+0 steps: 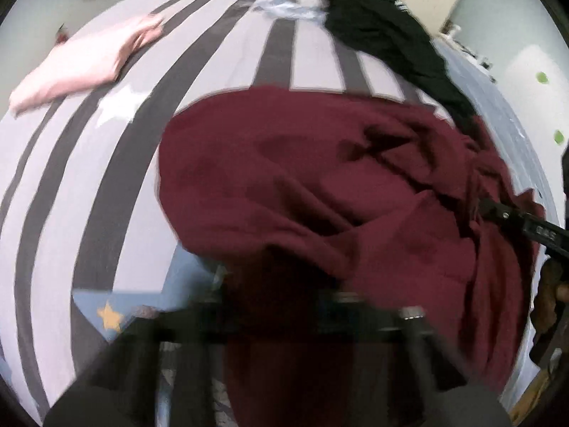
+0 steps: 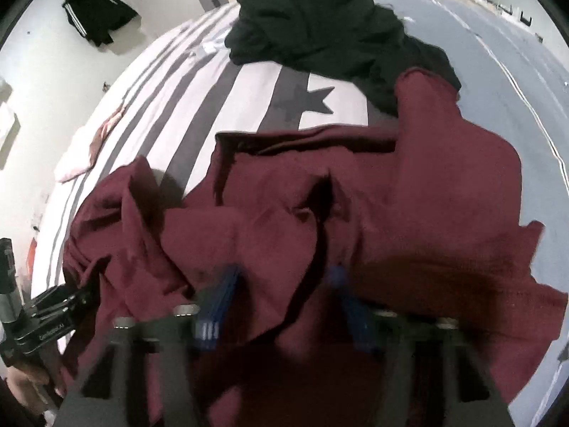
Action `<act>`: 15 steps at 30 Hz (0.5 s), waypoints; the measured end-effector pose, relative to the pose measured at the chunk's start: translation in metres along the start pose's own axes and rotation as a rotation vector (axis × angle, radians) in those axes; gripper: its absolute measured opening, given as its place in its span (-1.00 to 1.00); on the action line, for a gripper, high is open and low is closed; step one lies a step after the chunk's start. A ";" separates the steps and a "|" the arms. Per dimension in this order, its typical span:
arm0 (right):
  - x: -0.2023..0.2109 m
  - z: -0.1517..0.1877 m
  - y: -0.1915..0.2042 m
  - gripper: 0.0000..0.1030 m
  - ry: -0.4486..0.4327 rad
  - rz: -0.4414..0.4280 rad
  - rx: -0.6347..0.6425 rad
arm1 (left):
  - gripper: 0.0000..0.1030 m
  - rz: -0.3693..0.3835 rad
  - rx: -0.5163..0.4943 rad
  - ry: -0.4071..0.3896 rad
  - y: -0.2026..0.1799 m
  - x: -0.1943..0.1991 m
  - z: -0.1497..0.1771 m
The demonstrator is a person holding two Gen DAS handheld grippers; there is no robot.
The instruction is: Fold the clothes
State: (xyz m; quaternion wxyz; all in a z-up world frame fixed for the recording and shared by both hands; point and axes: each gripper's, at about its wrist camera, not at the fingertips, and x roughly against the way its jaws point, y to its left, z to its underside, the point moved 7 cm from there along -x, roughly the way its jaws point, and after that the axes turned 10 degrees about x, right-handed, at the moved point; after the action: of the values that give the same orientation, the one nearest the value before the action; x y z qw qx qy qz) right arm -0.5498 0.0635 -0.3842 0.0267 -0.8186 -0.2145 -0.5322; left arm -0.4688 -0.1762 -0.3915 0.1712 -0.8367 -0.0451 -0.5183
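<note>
A maroon garment lies crumpled on the striped bedspread. In the right wrist view my right gripper has its blue fingers pressed on a bunched fold of the maroon cloth. My left gripper comes in from the lower left with its tips closed on the garment's left edge. In the left wrist view the maroon garment drapes over the left fingers and hides them. There the right gripper bites into the cloth at the right.
A black garment lies heaped at the far side of the bed, touching the maroon one. A folded pink garment rests at the far left. Another dark garment lies off the bed. A hand holds the right gripper.
</note>
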 end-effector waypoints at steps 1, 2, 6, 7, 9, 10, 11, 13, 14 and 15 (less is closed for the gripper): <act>0.005 0.000 -0.003 -0.88 -0.013 -0.001 0.005 | -0.82 0.007 -0.005 -0.029 -0.002 0.011 -0.007; 0.019 -0.002 -0.008 -0.92 -0.041 0.008 0.001 | -0.82 0.021 -0.012 -0.067 -0.006 0.028 -0.019; 0.089 -0.021 -0.038 -0.93 -0.187 0.047 -0.046 | -0.82 0.088 -0.044 -0.229 -0.027 0.099 -0.072; 0.110 -0.028 -0.048 -0.93 -0.227 0.054 -0.071 | -0.82 0.106 -0.040 -0.273 -0.030 0.118 -0.088; 0.163 -0.044 -0.076 -0.93 -0.331 0.085 -0.125 | -0.82 0.140 -0.016 -0.358 -0.033 0.153 -0.122; 0.190 -0.049 -0.089 -0.93 -0.376 0.105 -0.143 | -0.82 0.143 0.000 -0.390 -0.032 0.168 -0.135; 0.216 -0.051 -0.100 -0.93 -0.417 0.126 -0.156 | -0.82 0.126 0.019 -0.411 -0.027 0.179 -0.143; 0.262 -0.053 -0.123 -0.93 -0.484 0.163 -0.178 | -0.82 0.064 0.033 -0.413 -0.011 0.186 -0.145; 0.273 -0.045 -0.131 -0.93 -0.479 0.184 -0.175 | -0.81 0.025 0.035 -0.397 -0.001 0.184 -0.141; 0.281 -0.034 -0.139 -0.93 -0.464 0.209 -0.167 | -0.79 0.009 0.056 -0.357 0.011 0.177 -0.131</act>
State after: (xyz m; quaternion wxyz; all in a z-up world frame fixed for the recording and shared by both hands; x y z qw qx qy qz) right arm -0.5356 0.2712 -0.1473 -0.0361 -0.9357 -0.0843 -0.3406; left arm -0.4962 -0.2482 -0.1849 0.1861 -0.9105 -0.0857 -0.3593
